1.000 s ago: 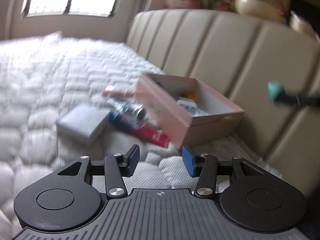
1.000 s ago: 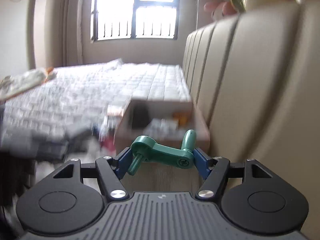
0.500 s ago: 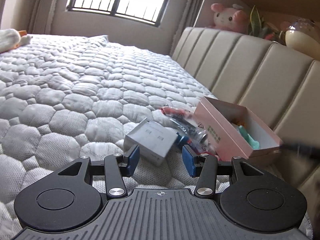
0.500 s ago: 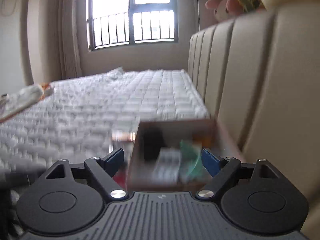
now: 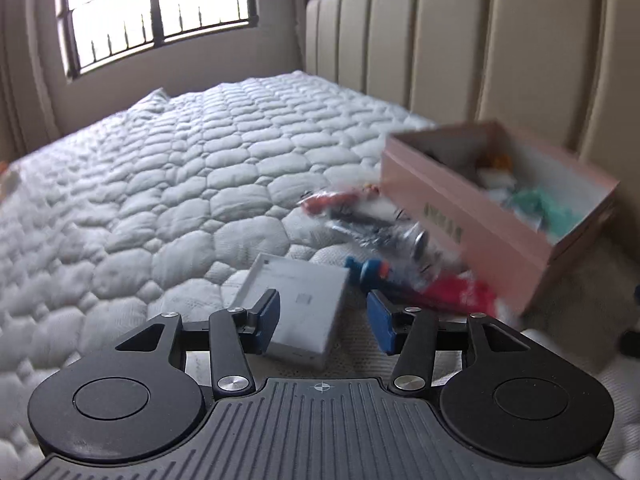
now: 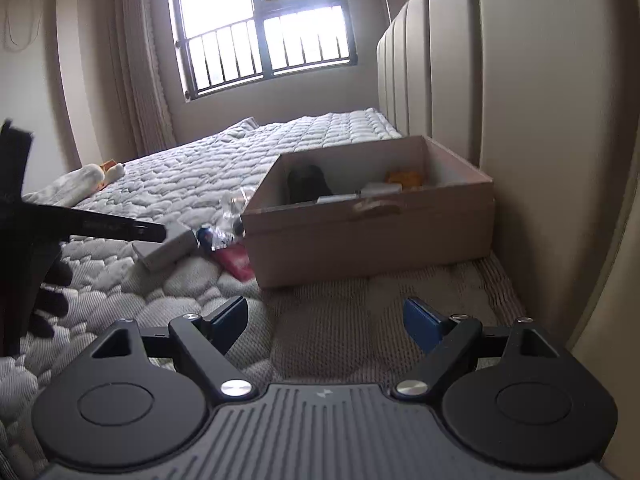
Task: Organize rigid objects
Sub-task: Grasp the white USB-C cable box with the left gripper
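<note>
A pink cardboard box (image 5: 472,216) stands on the bed by the headboard, with a green part (image 5: 540,204) and other small items inside; it also shows in the right wrist view (image 6: 372,236). My left gripper (image 5: 322,318) is open and empty, just above a grey flat box (image 5: 300,300). Beyond it lie a blue-and-orange tool (image 5: 368,272), a red packet (image 5: 456,292) and a clear plastic bag (image 5: 384,228). My right gripper (image 6: 326,320) is open and empty, in front of the pink box. The left gripper (image 6: 100,224) reaches over the grey box (image 6: 168,246).
The quilted mattress (image 5: 160,184) stretches to the window wall. The padded beige headboard (image 5: 500,60) rises at the right, close behind the pink box. A white plush toy (image 6: 88,178) lies at the far left of the bed.
The right gripper opened and let the green part go into the pink box, then drew back. The left gripper swung toward the grey box.
</note>
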`<move>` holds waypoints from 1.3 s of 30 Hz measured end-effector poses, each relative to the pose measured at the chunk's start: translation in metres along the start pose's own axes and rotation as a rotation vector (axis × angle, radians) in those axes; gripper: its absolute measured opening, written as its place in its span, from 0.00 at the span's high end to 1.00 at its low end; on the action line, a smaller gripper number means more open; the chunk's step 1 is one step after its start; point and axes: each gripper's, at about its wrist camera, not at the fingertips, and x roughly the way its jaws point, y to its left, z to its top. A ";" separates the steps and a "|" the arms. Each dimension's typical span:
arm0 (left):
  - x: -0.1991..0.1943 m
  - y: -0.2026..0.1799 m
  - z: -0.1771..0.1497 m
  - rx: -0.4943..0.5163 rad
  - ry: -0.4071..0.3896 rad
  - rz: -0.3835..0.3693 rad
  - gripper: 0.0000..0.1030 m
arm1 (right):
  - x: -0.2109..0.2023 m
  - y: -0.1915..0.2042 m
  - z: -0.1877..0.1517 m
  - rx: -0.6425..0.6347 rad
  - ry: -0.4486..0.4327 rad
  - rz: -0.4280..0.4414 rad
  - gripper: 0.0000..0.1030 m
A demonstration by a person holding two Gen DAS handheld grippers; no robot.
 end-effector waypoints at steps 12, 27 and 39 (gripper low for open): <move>0.022 -0.011 -0.005 0.063 0.033 -0.043 0.11 | 0.010 -0.012 -0.003 0.076 0.033 0.079 0.17; 0.038 0.021 0.006 0.110 0.062 -0.019 0.14 | 0.015 -0.011 -0.003 0.074 0.057 0.088 0.17; 0.049 0.034 0.002 -0.031 0.099 -0.094 0.28 | 0.018 -0.011 -0.003 0.072 0.072 0.092 0.17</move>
